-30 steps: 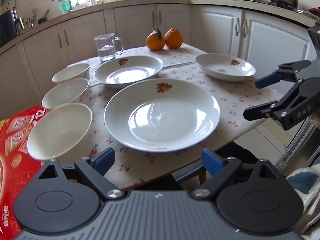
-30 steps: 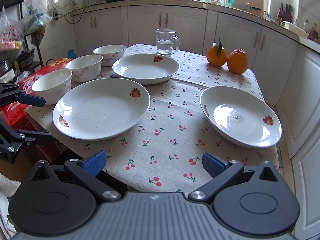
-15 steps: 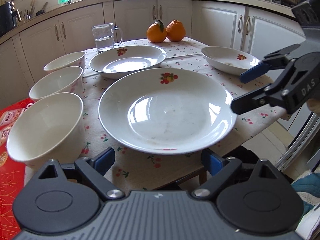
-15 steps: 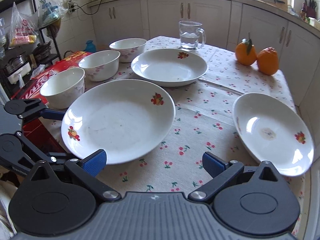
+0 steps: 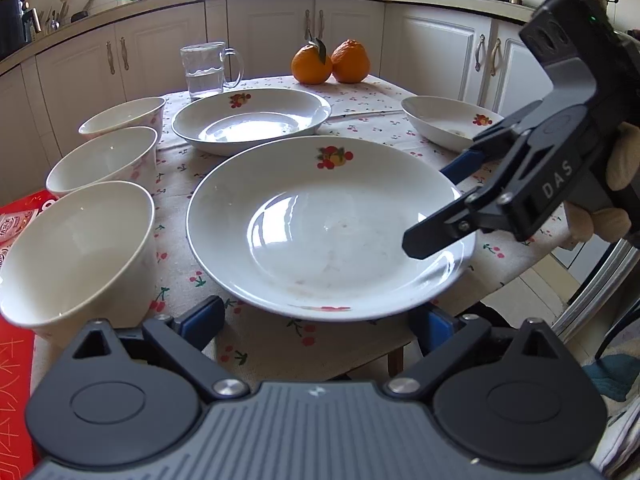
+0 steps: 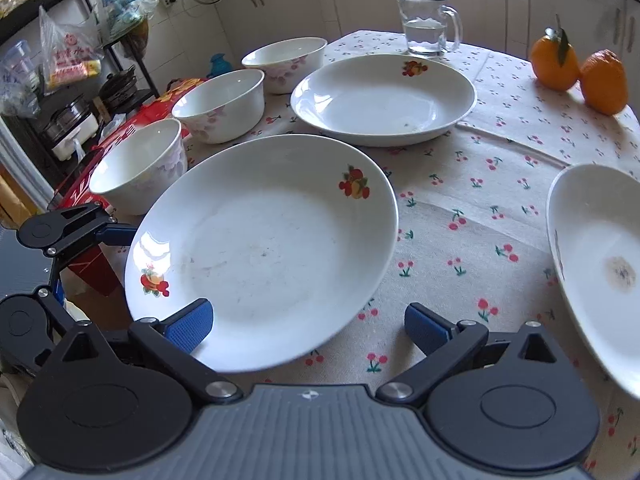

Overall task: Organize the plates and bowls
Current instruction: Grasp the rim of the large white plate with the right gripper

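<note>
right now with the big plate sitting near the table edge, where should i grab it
Grip the big plate by its raised near rim, which overhangs the table's edge. Come in low from the near side, one finger over the rim and one under. The right gripper already has its open jaws at that rim.

Left wrist view: low at table edge, tilted down across the cherry-print tablecloth [image 5: 360, 120], facing cabinets and counter at 12 o'clock; large plate [image 5: 320, 232] fills centre, very near. Right gripper [image 5: 440, 204] enters at 3 o'clock.

Right wrist view: higher, steeper down-tilt, over the same plate's [image 6: 260, 248] near rim; shelf clutter at 10 o'clock. Left gripper [image 6: 92, 264] shows at 9 o'clock.

Shared: plate, bowls, glass mug, oranges.
</note>
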Tool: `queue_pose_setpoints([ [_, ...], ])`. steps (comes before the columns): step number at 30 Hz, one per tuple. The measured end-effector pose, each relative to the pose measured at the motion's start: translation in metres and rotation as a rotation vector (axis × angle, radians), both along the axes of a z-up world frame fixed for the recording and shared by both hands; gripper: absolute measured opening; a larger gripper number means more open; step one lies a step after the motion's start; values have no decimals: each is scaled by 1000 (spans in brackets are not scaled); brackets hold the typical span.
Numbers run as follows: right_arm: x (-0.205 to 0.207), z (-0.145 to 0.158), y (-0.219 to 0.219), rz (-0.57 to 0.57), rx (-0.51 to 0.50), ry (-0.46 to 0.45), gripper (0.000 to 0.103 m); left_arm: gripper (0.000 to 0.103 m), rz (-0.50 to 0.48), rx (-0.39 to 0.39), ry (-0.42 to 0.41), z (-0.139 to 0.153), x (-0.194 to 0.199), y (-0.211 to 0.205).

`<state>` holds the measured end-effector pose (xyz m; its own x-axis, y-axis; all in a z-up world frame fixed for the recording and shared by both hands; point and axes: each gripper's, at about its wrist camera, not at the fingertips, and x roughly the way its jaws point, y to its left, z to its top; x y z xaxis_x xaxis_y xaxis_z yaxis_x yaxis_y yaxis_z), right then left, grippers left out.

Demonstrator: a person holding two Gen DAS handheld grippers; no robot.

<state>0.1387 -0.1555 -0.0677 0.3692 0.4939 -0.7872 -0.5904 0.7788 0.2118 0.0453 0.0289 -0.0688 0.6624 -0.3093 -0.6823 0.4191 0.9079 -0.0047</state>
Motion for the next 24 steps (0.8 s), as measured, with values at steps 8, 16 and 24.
queue_pose_setpoints([
  [8,32,1,15,69,-15,25,103,98,-11,-4,-2,0,0,0],
  [16,66,6,22,114,4,33,103,96,-13,-6,5,1,2,-1],
  [24,86,5,30,173,6,53,95,95,-18,-10,3,1,2,-1],
])
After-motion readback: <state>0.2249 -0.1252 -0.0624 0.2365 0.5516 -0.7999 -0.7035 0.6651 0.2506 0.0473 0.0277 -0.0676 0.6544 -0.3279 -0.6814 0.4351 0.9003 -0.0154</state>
